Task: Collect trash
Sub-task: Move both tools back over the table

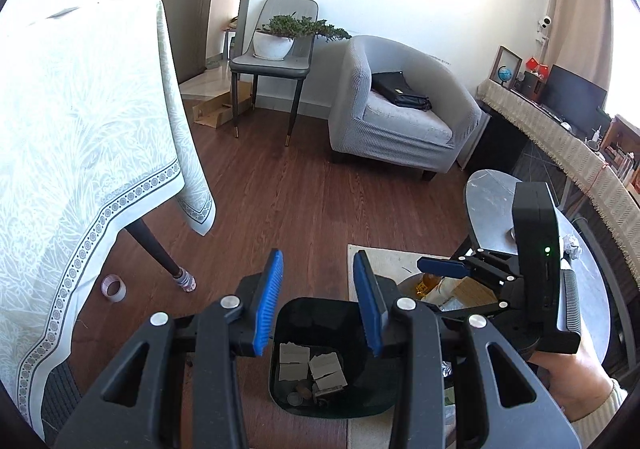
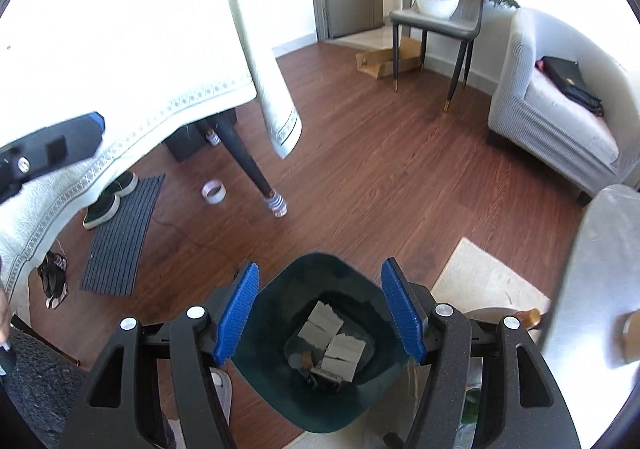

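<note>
We see the left gripper [image 1: 318, 299] with its blue pads apart and nothing between them, poised above the dark bin [image 1: 332, 361]. The right gripper [image 2: 320, 313] is likewise spread and empty, directly over the same bin [image 2: 320, 353]. Inside lie torn paper pieces [image 2: 334, 341], and what seem to be small round brownish items, too small for us to identify with confidence. The bin stands on the wooden floor [image 1: 304, 201], at the edge of a pale rug [image 1: 394, 261], beside the round grey counter [image 1: 492, 201]. On that counter, in the left view, a crumpled white wad [image 1: 571, 245] appears to remain as uncollected trash. A tape roll [image 2: 213, 191] lies on the floor near the leg of the cloth-covered table [image 1: 80, 121].

We judge the main hazards to be these: the two grippers crowd the same opening and could knock together, or a low pass could clip the rim and tip the light bin.
</note>
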{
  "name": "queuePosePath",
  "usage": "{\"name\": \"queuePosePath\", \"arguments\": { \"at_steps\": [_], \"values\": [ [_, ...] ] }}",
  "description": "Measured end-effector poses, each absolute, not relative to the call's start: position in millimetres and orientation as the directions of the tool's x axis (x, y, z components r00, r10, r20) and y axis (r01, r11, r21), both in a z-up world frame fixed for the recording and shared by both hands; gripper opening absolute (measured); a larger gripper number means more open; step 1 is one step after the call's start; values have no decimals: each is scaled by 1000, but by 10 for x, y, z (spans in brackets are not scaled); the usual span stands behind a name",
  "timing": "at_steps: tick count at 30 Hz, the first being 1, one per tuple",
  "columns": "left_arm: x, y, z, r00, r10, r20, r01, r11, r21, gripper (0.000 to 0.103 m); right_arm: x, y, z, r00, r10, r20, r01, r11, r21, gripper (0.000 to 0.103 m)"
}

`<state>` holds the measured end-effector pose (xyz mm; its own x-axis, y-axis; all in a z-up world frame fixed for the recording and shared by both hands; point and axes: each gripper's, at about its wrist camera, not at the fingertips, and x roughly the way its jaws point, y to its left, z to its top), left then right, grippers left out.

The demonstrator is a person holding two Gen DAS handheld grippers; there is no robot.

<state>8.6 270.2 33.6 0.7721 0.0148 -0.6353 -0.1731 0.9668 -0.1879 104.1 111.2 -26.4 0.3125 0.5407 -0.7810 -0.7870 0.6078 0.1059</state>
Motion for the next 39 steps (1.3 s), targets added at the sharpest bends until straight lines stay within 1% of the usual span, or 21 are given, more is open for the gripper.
{"name": "queuePosePath", "arguments": {
  "at_steps": [3,5,9,11,14,20,22,24,26,28,31,35,39],
  "values": [
    [125,2598,385,780,10,-625,-164,968,-189,38,1047,974,-128,342,555,-758,-780,618,101,65],
    [163,2513,400,784,0,-621,-153,969,-193,41,1049,858,-42,363,566,-740,-774,626,99,65],
    [275,2320,397,782,-22,-623,-132,971,-200,42,1064,571,109,411,577,-706,-751,653,97,64],
    [331,2179,408,785,-27,-619,-114,976,-188,47,1089,406,168,436,575,-693,-735,671,94,64],
    [418,1988,392,785,-47,-617,-86,979,-184,49,1126,145,248,470,563,-680,-707,701,91,65],
    [613,1578,346,781,-107,-615,-21,980,-197,54,1244,-366,333,523,525,-672,-651,755,83,65],
    [675,1429,347,784,-127,-607,7,981,-196,59,1286,-564,355,541,509,-669,-629,773,79,65],
    [740,1281,347,788,-139,-600,33,982,-183,61,1312,-752,364,556,496,-667,-608,790,81,65],
    [803,1159,327,798,-151,-584,67,984,-163,66,1335,-935,365,570,481,-666,-586,806,80,66],
    [902,1045,262,790,-154,-594,81,986,-147,66,1350,-1116,350,585,464,-665,-565,822,77,66],
    [1036,929,222,782,-180,-596,107,982,-156,67,1360,-1376,325,602,441,-665,-535,842,73,67],
    [1201,792,187,764,-226,-605,139,972,-188,72,1374,-1649,301,623,411,-666,-497,865,69,70],
    [1374,563,137,736,-259,-626,186,966,-181,73,1417,-1861,276,634,388,-669,-467,881,69,70]
  ]
}}
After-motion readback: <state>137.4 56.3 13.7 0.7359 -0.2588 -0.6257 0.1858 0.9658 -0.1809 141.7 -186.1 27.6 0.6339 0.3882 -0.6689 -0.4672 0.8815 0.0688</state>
